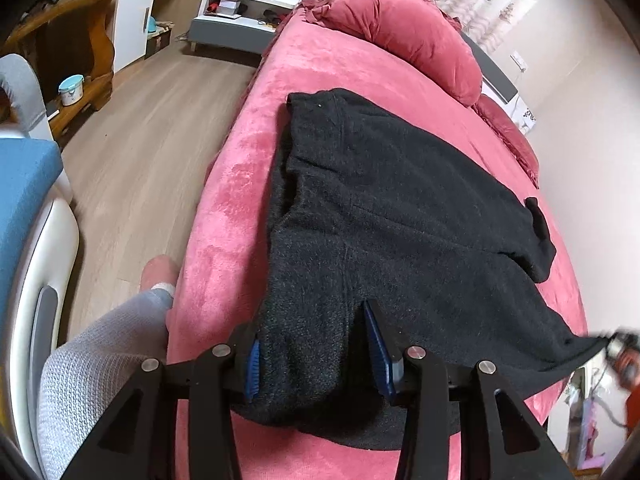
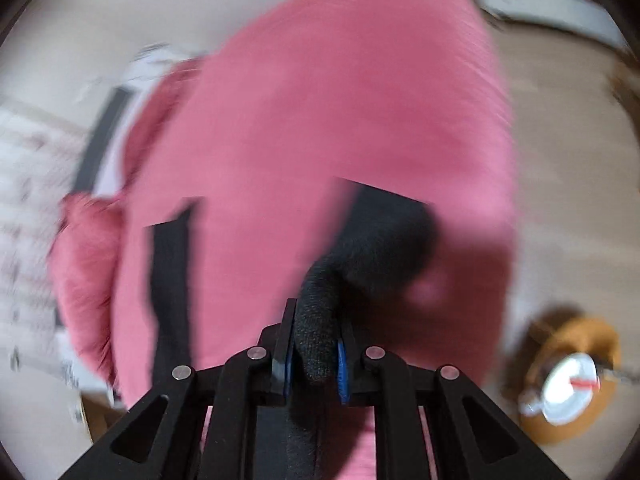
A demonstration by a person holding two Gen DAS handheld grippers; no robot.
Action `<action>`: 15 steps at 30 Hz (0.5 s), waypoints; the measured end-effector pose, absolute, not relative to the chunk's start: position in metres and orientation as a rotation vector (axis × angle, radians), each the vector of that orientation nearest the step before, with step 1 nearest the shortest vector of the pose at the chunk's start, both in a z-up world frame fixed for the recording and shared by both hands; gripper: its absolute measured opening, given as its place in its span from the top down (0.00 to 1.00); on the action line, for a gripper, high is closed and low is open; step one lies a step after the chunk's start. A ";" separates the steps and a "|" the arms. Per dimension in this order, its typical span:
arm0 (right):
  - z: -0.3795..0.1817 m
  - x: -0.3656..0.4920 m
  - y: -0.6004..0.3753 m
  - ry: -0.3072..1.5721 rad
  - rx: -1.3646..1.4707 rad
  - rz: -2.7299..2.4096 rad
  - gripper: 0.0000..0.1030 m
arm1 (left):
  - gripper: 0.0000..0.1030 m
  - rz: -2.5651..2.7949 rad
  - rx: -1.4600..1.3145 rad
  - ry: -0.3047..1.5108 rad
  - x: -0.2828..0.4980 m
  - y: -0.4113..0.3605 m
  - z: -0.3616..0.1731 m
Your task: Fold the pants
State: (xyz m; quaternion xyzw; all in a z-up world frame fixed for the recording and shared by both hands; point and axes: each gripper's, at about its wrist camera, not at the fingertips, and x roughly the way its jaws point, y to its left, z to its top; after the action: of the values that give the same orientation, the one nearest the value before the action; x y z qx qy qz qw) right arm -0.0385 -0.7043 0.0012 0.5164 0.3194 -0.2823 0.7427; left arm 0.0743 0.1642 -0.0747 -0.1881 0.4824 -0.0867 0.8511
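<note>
The black pants (image 1: 392,208) lie spread on a pink plush bed (image 1: 248,152), their long axis running from the near edge at 6 o'clock up toward 12 o'clock in the left wrist view, with one end near the pillow and the near end gathered at the camera. The fabric is a thick, fuzzy knit, matte and dark, with soft ridges and a seam down the middle; a fold of cloth hangs off toward 3 o'clock.

The left claw (image 1: 316,344) is clamped on a wide bunch of that near hem, blue pads pressing both sides of the cloth. The right claw (image 2: 314,354) is closed tight on a narrow rolled edge of the pants (image 2: 376,236), which rise from its pads toward 1 o'clock; that view is blurred by motion.

A red velvety pillow (image 1: 404,28) lies at 12 o'clock on the bed, rounded and puffy. At 9 o'clock stands a chair with a blue seat (image 1: 24,184), and the person's grey-clad leg (image 1: 104,344) shows at 7 o'clock beside the bed edge. Pale wood flooring (image 1: 132,160) runs along the left of the bed, with a white low cabinet (image 1: 236,12) at 11 o'clock.
</note>
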 end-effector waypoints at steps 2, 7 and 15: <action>0.048 -0.002 -0.690 0.680 1.050 -0.543 0.85 | 0.57 -0.182 -0.411 1.016 0.074 0.166 -0.074; 0.163 0.039 -0.643 0.525 0.828 -0.372 0.95 | 0.57 -0.184 -0.437 1.013 0.073 0.167 -0.072; 0.114 -0.005 -0.666 0.611 0.771 -0.439 0.79 | 0.55 -0.173 -0.465 1.016 0.069 0.171 -0.079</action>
State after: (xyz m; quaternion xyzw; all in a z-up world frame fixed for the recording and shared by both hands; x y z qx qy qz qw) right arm -0.0052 -0.6657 0.1141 0.3670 0.2909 -0.2090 0.8585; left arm 0.0688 0.1706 -0.0787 -0.2204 0.4814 -0.0820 0.8443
